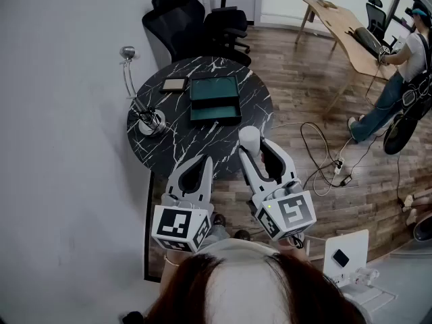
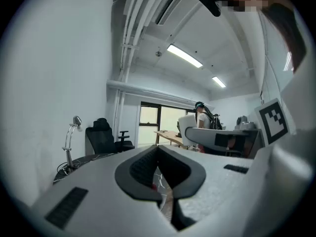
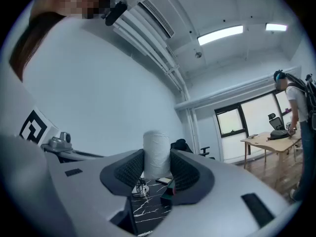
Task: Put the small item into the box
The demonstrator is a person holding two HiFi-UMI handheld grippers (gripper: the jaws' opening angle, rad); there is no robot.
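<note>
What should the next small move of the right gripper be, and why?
Probably carry the right gripper forward, toward the green box. Its jaws grip the white cylinder, and the box lies open farther ahead on the black table, so the cylinder is not yet above it.

The right gripper's [image 3: 157,160] jaws cover the lower part of the white roll [image 3: 157,142]; in that view one jaw also hides most of the box [image 1: 214,100]. In the head view the box's inside is too dark to read; the flat thing [image 1: 174,84] beside it is too small to name; hair [image 1: 250,292] hides both hands.
</note>
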